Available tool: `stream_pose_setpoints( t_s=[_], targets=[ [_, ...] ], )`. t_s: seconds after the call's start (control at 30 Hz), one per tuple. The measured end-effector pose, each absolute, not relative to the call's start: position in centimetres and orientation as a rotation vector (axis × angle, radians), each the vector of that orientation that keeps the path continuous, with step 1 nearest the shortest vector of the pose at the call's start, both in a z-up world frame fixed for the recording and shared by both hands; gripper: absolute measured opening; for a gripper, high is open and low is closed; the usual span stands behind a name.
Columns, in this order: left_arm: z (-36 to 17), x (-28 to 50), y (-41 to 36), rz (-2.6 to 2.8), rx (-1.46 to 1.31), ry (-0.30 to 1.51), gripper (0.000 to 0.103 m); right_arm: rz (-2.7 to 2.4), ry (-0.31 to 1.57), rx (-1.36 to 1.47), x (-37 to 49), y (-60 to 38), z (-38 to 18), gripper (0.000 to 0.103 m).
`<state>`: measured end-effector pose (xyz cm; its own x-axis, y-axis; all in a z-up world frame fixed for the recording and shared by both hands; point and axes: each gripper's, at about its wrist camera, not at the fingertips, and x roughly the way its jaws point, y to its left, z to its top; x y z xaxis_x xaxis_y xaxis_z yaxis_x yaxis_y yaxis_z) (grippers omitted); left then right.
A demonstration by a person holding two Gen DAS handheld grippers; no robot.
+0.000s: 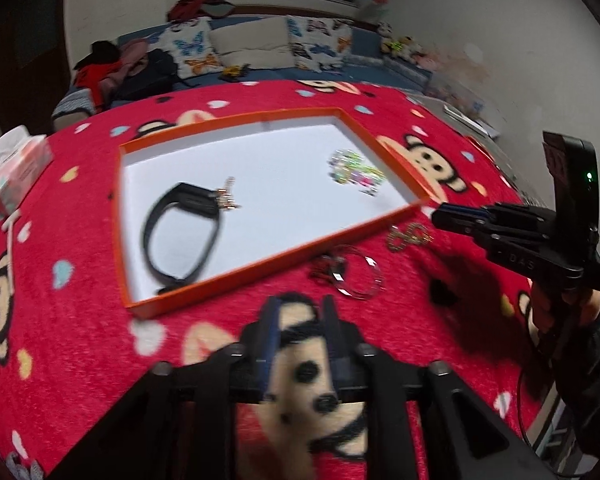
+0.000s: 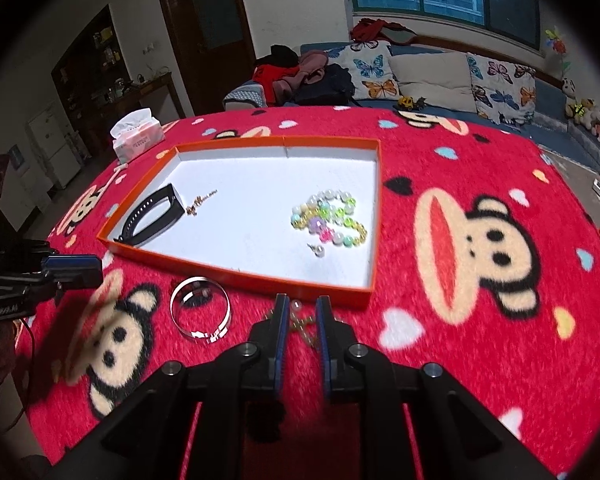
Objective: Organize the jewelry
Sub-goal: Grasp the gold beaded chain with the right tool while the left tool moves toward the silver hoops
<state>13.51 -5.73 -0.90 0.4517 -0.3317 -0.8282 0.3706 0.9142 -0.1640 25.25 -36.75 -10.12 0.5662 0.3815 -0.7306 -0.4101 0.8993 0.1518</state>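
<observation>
An orange tray (image 1: 204, 292) (image 2: 236, 276) with a white floor lies on the red monkey-print cloth. It holds a black band (image 1: 180, 236) (image 2: 152, 216), a small gold piece (image 1: 226, 200) (image 2: 198, 204), a pastel bead bracelet (image 1: 356, 170) (image 2: 332, 216) and a pearl stud (image 2: 318, 250). Outside its near rim lie a silver bangle (image 1: 360, 276) (image 2: 200, 314) and a gold chain (image 1: 408, 236) (image 2: 306, 326). My right gripper (image 2: 303, 312) (image 1: 440, 216) stands slightly open over the chain, which lies between its fingers on the cloth. My left gripper (image 1: 300, 304) (image 2: 76, 268) is open and holds nothing, on the near side of the bangle.
A tissue box (image 1: 16, 172) (image 2: 138, 138) stands at the table's far left edge. Beyond the table runs a blue sofa (image 2: 440, 80) with butterfly cushions and clothes. A hand (image 1: 548, 312) grips the right tool's handle.
</observation>
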Motion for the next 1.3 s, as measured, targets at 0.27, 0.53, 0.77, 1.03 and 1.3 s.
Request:
stream_pose_setpoints(
  t_s=[0.27,0.53,0.77,1.03,1.3],
  targets=[
    [-1.4,13.9,-9.3,-0.466,0.130,0.981,0.066,0.466,0.857,-0.017,24.8,-37.7,-10.7,0.024],
    [-3.3,15.5,-10.9,-0.481,0.166,1.001,0.065,0.464,0.867,0.010,25.0,-38.5,-11.4,0.025],
    [-3.9,16.1,-12.3,-0.505,0.219,0.994,0.064,0.469,0.890,0.021,25.2,-39.0,-12.1,0.025],
    [-4.1,16.2,-12.3,-0.503,0.202,1.003,0.064,0.472,0.890,0.001,25.5,-38.6,-12.4,0.025],
    [-4.0,16.2,-11.6,-0.498,0.181,1.004,0.064,0.466,0.885,0.003,25.5,-38.8,-12.5,0.025]
  ],
)
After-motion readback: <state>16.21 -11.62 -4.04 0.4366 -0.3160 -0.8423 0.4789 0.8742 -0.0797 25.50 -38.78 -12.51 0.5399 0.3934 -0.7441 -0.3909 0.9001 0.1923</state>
